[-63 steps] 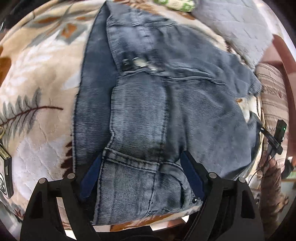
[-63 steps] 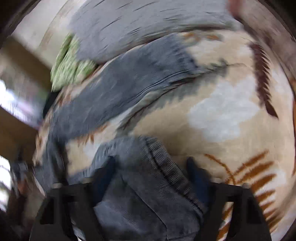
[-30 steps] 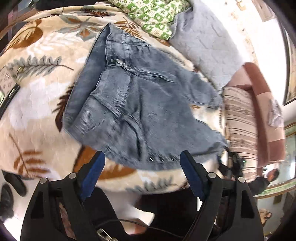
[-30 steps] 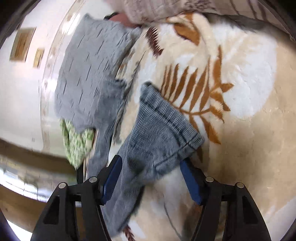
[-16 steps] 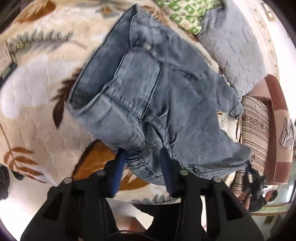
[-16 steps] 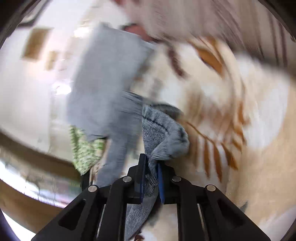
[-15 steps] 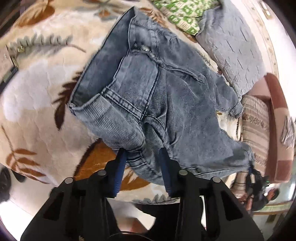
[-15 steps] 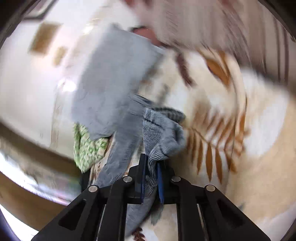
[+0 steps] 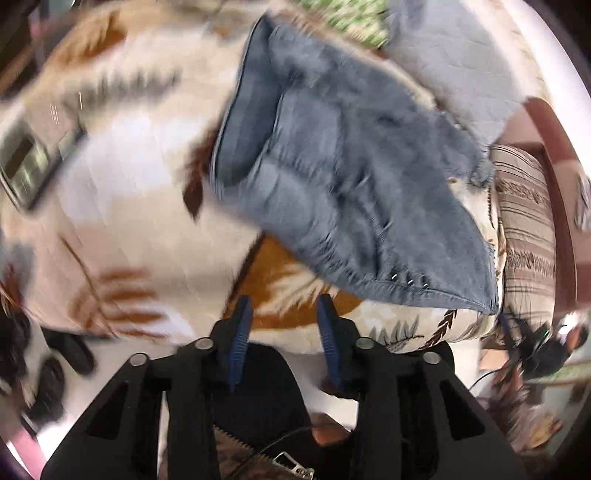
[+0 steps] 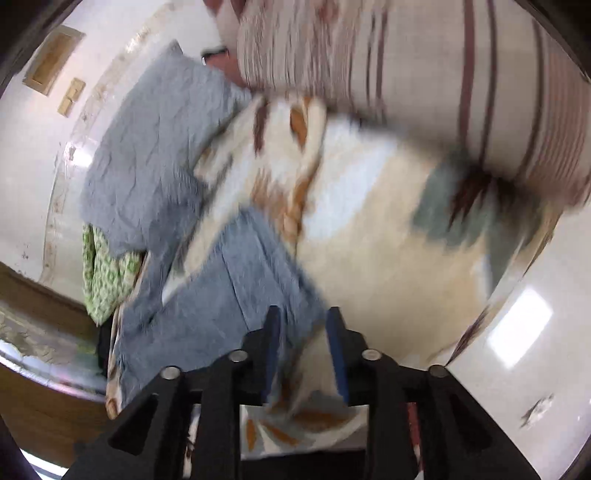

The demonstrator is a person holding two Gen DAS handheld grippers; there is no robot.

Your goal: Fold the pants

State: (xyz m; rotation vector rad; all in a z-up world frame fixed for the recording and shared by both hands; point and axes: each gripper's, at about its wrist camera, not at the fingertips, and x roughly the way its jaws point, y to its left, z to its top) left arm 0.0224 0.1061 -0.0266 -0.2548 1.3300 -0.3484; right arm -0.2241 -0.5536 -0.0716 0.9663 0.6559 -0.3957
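Observation:
Grey-blue denim pants (image 9: 351, 184) lie folded in a bundle on the leaf-patterned blanket (image 9: 140, 221). In the left wrist view my left gripper (image 9: 284, 328) is open and empty, just short of the bundle's near hem. In the right wrist view the pants (image 10: 236, 295) lie left of centre. My right gripper (image 10: 303, 339) is partly open and empty, with the pants' edge just ahead of its left finger. Both views are blurred.
A grey quilted pillow (image 9: 454, 62) and a green patterned cloth (image 9: 343, 18) lie beyond the pants. A striped cushion (image 9: 528, 229) sits at the right and shows large in the right wrist view (image 10: 443, 66). A dark flat device (image 9: 33, 158) lies on the blanket at left.
Both grippers have let go of the pants and drawn back. The left jaws have opened off the hem; the right jaws have opened off the cloth they pinched.

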